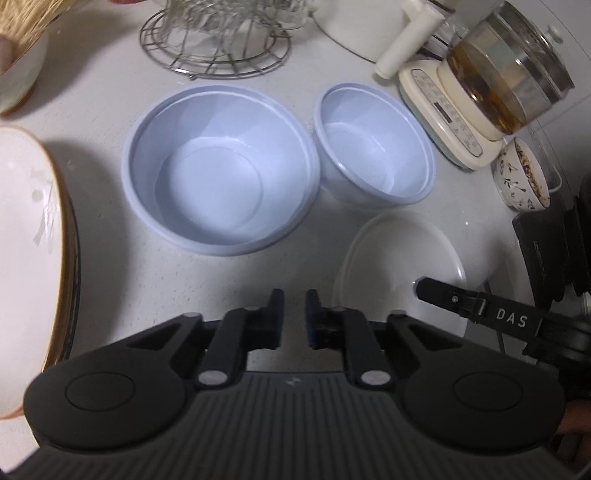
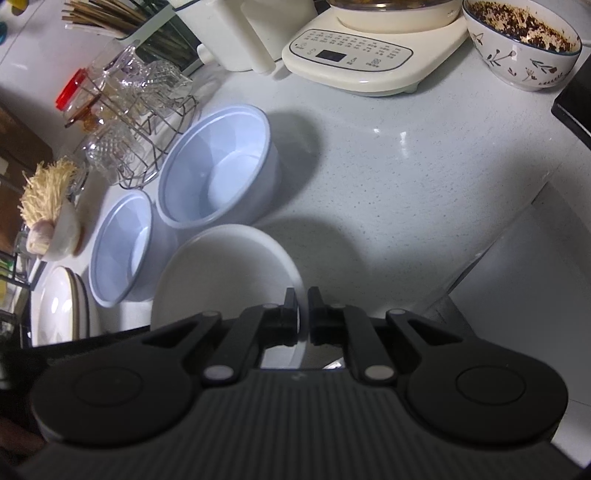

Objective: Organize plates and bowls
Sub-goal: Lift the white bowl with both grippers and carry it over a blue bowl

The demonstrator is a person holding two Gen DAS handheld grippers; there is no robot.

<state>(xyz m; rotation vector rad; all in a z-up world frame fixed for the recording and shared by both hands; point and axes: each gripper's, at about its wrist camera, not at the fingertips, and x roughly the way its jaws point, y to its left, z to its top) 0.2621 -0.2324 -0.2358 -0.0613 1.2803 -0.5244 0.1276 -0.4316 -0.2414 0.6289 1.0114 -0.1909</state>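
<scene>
White speckled stone forms the counter (image 1: 110, 110), which carries all items noted below.

Left claw (image 1: 294, 317): jaws drawn nearly together with only a narrow gap, nothing between the pads. It hangs over bare counter, short of the bowls.

Right claw (image 2: 303, 317): closed on the near rim of a white bowl (image 2: 221, 266), the rim pinched between the pads. In the left wrist view the same white bowl (image 1: 399, 258) sits at lower right with the right claw's finger (image 1: 443, 295) reaching in over its edge.

Two pale blue bowls stand upright and empty beside each other, rims close or touching. The larger blue bowl (image 1: 221, 177) is centre in the left view; the smaller blue bowl (image 1: 373, 147) is to its right, just beyond the white bowl. In the right wrist view the order reads differently: one blue bowl (image 2: 218, 166) lies farther off, the other (image 2: 122, 247) nearer the plates.

A stack of white plates with tan rims (image 1: 33, 240) lies at the left edge of the left view, well apart from the white bowl; it also shows in the right view (image 2: 62, 314).

Other items: wire rack holding glassware (image 2: 136, 122), electric kettle base with glass pot (image 1: 461, 118), patterned bowl with dark residue (image 2: 524, 48), chopstick holder (image 2: 147, 33).
</scene>
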